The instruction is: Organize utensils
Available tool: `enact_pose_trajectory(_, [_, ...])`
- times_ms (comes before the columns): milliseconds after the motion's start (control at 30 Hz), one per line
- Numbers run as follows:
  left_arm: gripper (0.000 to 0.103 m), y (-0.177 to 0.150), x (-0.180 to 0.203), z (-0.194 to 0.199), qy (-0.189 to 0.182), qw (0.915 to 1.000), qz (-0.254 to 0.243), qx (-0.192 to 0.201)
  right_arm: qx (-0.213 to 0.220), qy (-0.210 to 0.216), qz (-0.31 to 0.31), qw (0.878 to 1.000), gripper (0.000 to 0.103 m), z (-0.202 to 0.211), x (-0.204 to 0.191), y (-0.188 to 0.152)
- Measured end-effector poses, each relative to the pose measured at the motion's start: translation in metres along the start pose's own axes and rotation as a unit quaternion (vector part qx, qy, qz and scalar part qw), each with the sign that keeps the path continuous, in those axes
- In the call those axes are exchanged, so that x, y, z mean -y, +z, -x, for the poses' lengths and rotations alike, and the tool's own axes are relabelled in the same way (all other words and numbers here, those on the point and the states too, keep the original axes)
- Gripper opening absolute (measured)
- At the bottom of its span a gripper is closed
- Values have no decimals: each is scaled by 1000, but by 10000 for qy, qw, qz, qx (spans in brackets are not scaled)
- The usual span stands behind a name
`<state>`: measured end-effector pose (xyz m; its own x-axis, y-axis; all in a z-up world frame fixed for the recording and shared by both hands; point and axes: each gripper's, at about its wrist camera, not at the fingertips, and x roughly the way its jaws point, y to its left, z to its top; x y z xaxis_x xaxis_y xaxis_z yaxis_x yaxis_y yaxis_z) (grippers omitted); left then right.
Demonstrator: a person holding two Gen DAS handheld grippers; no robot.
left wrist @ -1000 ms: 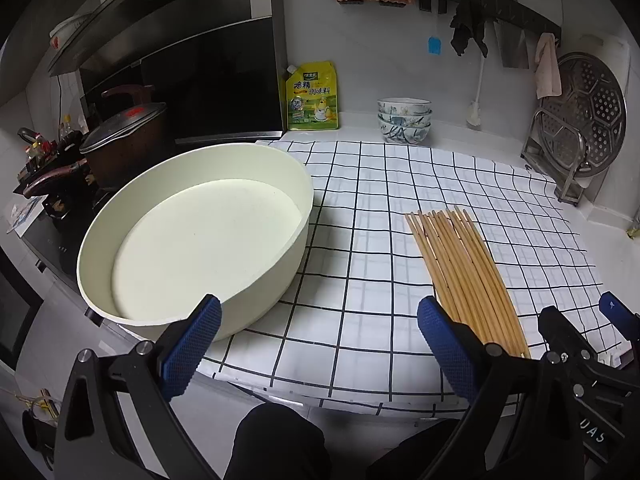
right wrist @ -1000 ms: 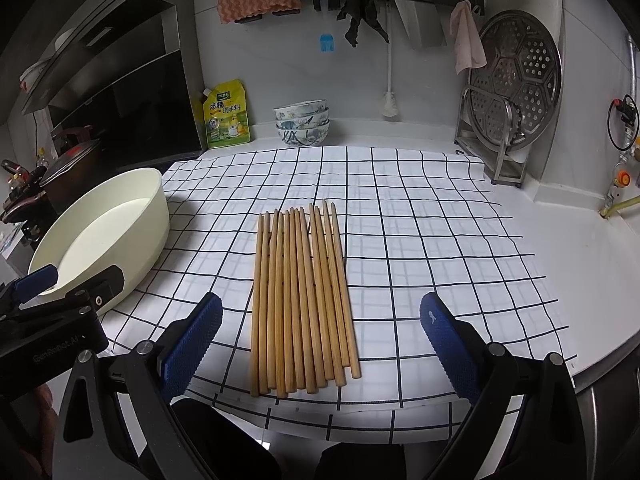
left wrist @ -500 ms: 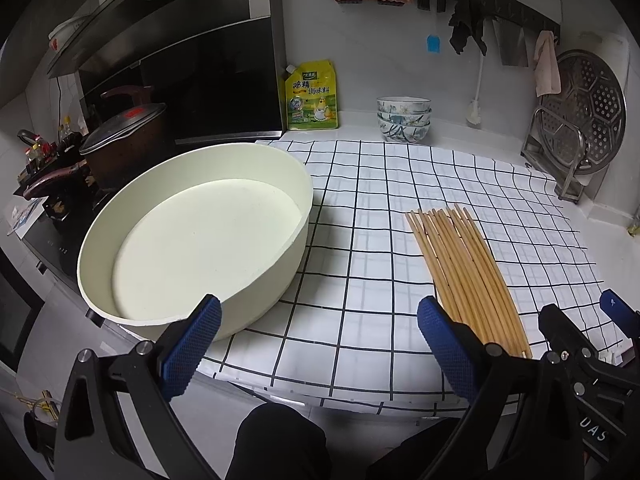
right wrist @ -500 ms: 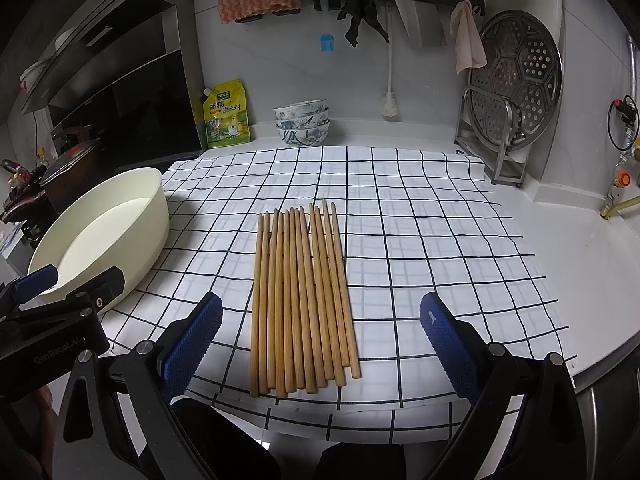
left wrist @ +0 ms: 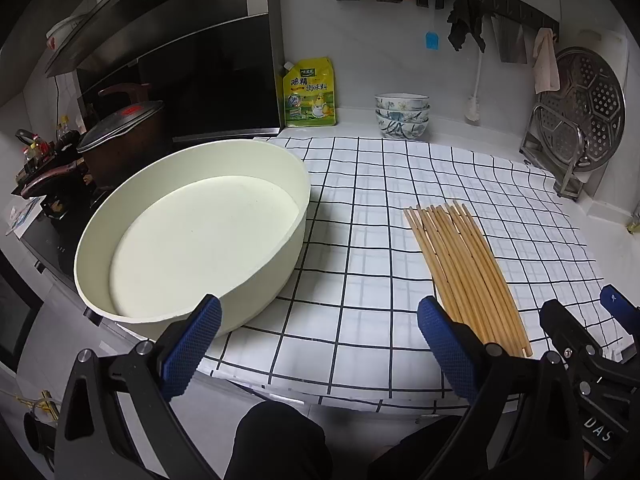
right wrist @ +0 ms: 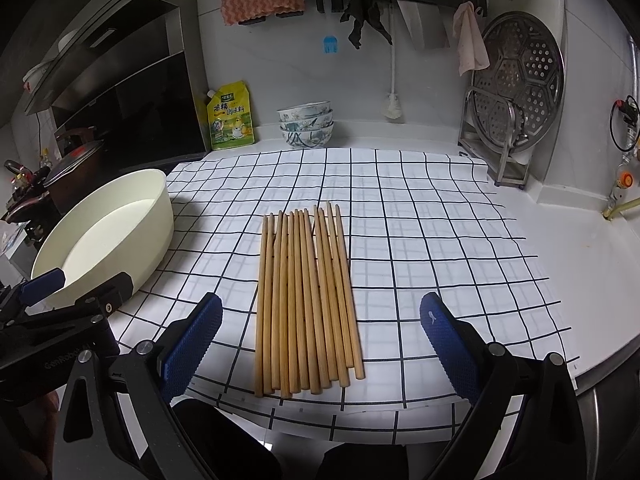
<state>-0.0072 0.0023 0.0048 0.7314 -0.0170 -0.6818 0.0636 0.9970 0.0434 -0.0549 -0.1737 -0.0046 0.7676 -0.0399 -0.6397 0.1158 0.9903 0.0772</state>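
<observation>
Looking like the very start: both the left gripper [left wrist: 318,338] and right gripper [right wrist: 320,338] hang wide open and empty, thin wooden chopsticks [right wrist: 306,300] untouched on the black-and-white checked cloth [right wrist: 420,240], so next I'd guess pinching them and carrying them into the empty cream round basin [left wrist: 192,236]

Counted items. Chopsticks [right wrist: 306,300]: about twelve, lying side by side in one row; overlaps make the exact number uncertain. Cream basin [left wrist: 192,236]: one. Checked cloth [right wrist: 420,240]: one, spread on the counter. Patterned bowls [right wrist: 306,125]: three, stacked. Yellow seasoning pouch [right wrist: 231,116]: one. Perforated steel steamer plate [right wrist: 524,80]: one. Lidded pot [left wrist: 120,136]: one. Grippers: two, left gripper [left wrist: 318,348] and right gripper [right wrist: 320,344].
</observation>
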Motion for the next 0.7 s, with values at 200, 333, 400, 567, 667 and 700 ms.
enact_pose_trajectory(200, [97, 0, 2, -2, -16, 10000, 15, -31, -12, 21, -25, 10000, 95, -1, 1, 0])
enact_pose_trajectory(333, [97, 0, 2, -4, -23, 10000, 12, -37, -45, 47, -58, 10000, 95, -4, 4, 0])
enact_pose_trajectory(400, [97, 0, 3, -6, -23, 10000, 28, -54, -73, 102, -86, 9999, 95, -6, 6, -1])
enact_pose_trajectory(567, [97, -1, 6, -14, -115, 9997, 171, -150, -245, 432, -368, 9981, 95, -13, 24, 2])
enact_pose_trajectory(667, [97, -4, 12, -19, -234, 9993, 202, -228, -233, 299, -471, 9982, 95, -15, 42, 6])
enact_pose_trajectory(700, [97, -5, 16, -22, -270, 9991, 179, -279, -229, 261, -493, 9982, 95, -16, 47, 7])
